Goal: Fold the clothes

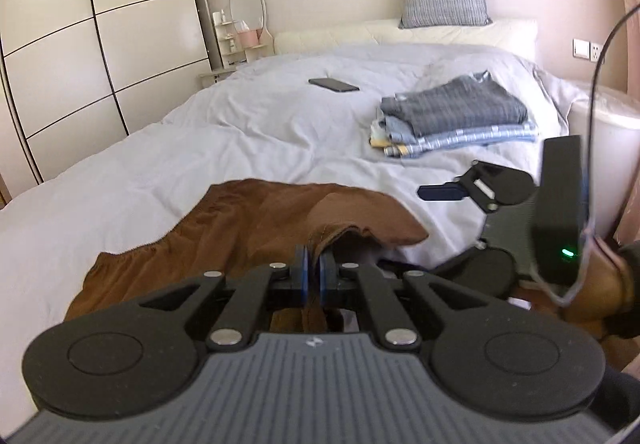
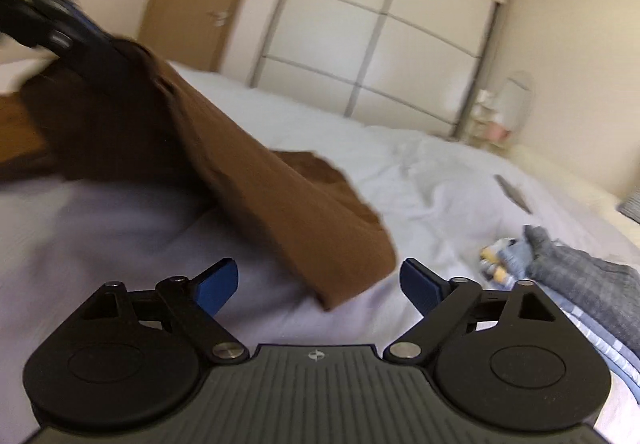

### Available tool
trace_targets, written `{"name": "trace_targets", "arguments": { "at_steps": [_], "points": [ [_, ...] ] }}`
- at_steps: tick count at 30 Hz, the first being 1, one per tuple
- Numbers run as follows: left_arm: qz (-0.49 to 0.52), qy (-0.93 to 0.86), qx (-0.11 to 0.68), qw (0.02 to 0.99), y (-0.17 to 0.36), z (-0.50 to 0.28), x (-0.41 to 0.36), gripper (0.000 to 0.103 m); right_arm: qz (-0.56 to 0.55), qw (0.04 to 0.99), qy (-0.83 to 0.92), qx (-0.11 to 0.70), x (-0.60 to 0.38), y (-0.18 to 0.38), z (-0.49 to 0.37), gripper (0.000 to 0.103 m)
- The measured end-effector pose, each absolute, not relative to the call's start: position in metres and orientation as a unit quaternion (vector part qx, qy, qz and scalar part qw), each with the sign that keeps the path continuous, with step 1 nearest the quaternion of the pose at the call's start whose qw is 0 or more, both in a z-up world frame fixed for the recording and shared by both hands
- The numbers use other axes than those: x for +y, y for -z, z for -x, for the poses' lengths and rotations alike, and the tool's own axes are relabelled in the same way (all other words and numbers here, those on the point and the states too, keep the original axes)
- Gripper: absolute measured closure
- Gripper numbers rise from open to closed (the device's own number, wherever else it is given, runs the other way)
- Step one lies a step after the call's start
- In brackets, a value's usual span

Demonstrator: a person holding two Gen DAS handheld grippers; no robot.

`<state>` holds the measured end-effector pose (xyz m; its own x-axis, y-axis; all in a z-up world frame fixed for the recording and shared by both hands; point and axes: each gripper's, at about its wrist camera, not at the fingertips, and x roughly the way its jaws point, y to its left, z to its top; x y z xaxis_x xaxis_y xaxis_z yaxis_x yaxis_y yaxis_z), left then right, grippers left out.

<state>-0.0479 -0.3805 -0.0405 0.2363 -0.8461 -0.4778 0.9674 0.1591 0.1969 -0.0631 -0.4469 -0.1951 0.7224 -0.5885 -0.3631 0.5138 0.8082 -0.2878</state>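
The left gripper point(image 1: 313, 264) pinches the rumpled brown cloth garment point(image 1: 248, 220), its grip half hidden; the right gripper point(image 2: 318, 284) hangs spread over the bed's near edge.

A phone point(image 1: 334, 85) on the duvet point(image 1: 240, 132) — wardrobe point(image 1: 100, 44), oval mirror point(image 1: 247, 2) beyond.

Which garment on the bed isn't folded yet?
The brown garment, spread loose with one edge pinched in the left tongs. The grey and blue striped pieces lie folded in a stack.
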Motion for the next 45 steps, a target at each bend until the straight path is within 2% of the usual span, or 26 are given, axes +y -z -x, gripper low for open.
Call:
{"name": "trace_targets", "arguments": {
  "at_steps": [1, 2, 3, 4, 5, 6, 7, 14, 18, 22, 25, 28, 32, 35, 41, 45],
  "points": [
    [-0.238, 0.604, 0.126, 0.750, 0.039, 0.048, -0.382, 0.099, 0.078, 0.923, 0.307, 0.218, -0.452, 0.193, 0.060, 0.021],
    [-0.243, 0.604, 0.124, 0.749, 0.039, 0.048, -0.383, 0.099, 0.082, 0.922, 0.312, 0.213, -0.457, 0.191, 0.058, 0.030],
    [-0.246, 0.604, 0.123, 0.748, 0.040, 0.048, -0.383, 0.099, 0.086, 0.922, 0.317, 0.208, -0.461, 0.189, 0.057, 0.043],
    [-0.249, 0.605, 0.123, 0.747, 0.041, 0.050, -0.384, 0.099, 0.098, 0.919, 0.315, 0.216, -0.467, 0.189, 0.058, 0.048],
    [-0.251, 0.605, 0.122, 0.745, 0.043, 0.051, -0.385, 0.099, 0.110, 0.916, 0.313, 0.224, -0.472, 0.189, 0.059, 0.063],
    [-0.253, 0.608, 0.122, 0.743, 0.045, 0.054, -0.386, 0.099, 0.122, 0.914, 0.311, 0.232, -0.478, 0.189, 0.060, 0.090],
    [-0.257, 0.613, 0.120, 0.737, 0.047, 0.058, -0.387, 0.099, 0.134, 0.910, 0.309, 0.240, -0.484, 0.189, 0.062, 0.103],
    [-0.308, 0.661, 0.106, 0.676, 0.077, 0.111, -0.405, 0.100, 0.277, 0.865, 0.331, 0.256, -0.503, 0.164, 0.108, 0.103],
    [-0.322, 0.670, 0.146, 0.653, 0.110, 0.122, -0.421, 0.100, 0.296, 0.856, 0.317, 0.281, -0.509, 0.172, 0.121, 0.103],
    [-0.327, 0.682, 0.185, 0.627, 0.127, 0.125, -0.420, 0.099, 0.310, 0.839, 0.297, 0.334, -0.511, 0.206, 0.121, 0.103],
    [-0.336, 0.684, 0.178, 0.622, 0.127, 0.127, -0.410, 0.098, 0.305, 0.831, 0.297, 0.358, -0.510, 0.223, 0.125, 0.103],
    [-0.326, 0.675, 0.170, 0.640, 0.117, 0.118, -0.397, 0.097, 0.287, 0.825, 0.320, 0.366, -0.510, 0.228, 0.133, 0.103],
    [-0.313, 0.636, 0.160, 0.688, 0.100, 0.094, -0.370, 0.097, 0.248, 0.822, 0.360, 0.366, -0.513, 0.222, 0.152, 0.096],
    [-0.308, 0.587, 0.157, 0.732, 0.090, 0.066, -0.343, 0.089, 0.211, 0.832, 0.374, 0.352, -0.503, 0.210, 0.166, 0.090],
    [-0.307, 0.475, 0.181, 0.805, 0.088, 0.010, -0.270, 0.079, 0.169, 0.884, 0.306, 0.309, -0.446, 0.182, 0.152, 0.081],
    [-0.303, 0.411, 0.200, 0.836, 0.092, -0.022, -0.223, 0.077, 0.145, 0.921, 0.214, 0.291, -0.394, 0.172, 0.124, 0.078]
  ]
}}
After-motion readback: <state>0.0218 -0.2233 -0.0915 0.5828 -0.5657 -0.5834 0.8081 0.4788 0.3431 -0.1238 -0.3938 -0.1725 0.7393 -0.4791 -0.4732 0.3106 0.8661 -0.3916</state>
